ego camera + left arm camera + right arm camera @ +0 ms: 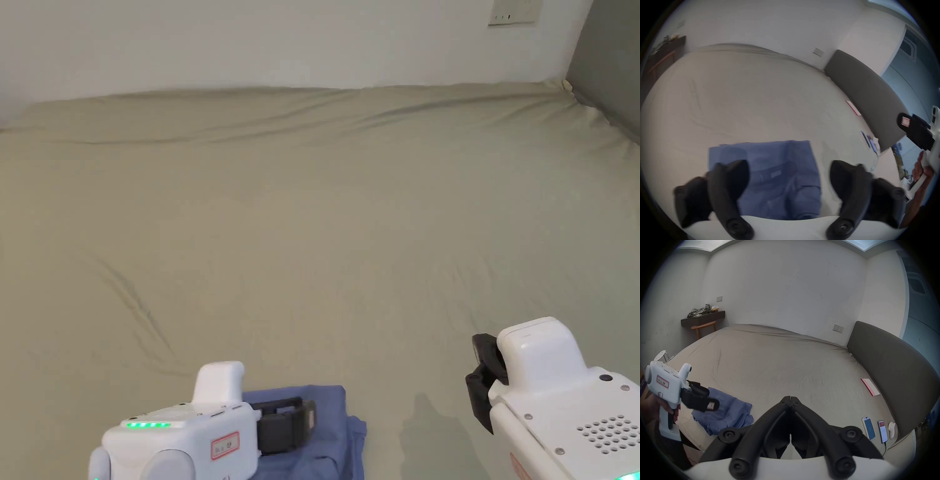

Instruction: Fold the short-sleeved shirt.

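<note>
Shirt point(724, 412) is lying bunched on the bed point(325, 219) at the near edge, in front of the person. Blue, partly folded, with rumpled layers on its right side. Left gripper point(789, 181) is hovering over it, fingers point(730, 181) spread wide and gripping nothing. Right gripper point(790, 400) is hanging well off to the right, fingers pressed together, empty.

Step in hand, my read: going in for a grab with the left. Best to come down on a clean edge or corner, not the bunched layers, then bring the right in.

Orientation: collar looks turned toward the person; long axis seems to run across the bed edge, hard to confirm.
</note>
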The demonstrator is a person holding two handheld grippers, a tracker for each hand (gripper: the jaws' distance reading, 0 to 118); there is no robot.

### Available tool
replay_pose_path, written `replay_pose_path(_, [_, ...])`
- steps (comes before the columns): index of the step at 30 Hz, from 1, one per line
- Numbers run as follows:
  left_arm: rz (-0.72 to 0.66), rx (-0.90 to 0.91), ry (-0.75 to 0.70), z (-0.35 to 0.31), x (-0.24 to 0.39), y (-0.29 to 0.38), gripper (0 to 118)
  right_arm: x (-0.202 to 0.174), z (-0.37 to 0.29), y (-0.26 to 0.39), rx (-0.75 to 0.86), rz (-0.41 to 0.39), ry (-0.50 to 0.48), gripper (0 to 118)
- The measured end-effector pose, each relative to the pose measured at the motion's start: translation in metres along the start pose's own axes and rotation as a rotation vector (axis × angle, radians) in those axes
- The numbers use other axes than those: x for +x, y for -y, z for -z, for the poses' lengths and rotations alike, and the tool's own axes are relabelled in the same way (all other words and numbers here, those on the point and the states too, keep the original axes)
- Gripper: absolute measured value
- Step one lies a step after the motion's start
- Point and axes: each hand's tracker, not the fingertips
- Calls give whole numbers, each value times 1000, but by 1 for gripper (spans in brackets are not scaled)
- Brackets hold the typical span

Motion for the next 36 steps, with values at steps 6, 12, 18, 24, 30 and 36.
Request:
replay_pose_path(6, [134,-10,-211,45,12,23,0,4,2,7,6,3,0,0])
replay_pose_path(12, [309,-63,-239,74,59,57,0,8,0,12,0,-11,-2,0])
replay_pose_path(18, [412,-97,-179,74,92,75,0,16,4,16,-6,5,10,0])
replay_pose_path(24, [484,-134,-184,81,116,101,0,16,7,16,-7,10,6,0])
replay_pose_path(30, [248,-257,77,66,116,103,0,12,13,11,2,4,-4,0])
replay_pose_path(36, [281,-160,212,19,98,95,0,0,22,3,22,-5,-50,0])
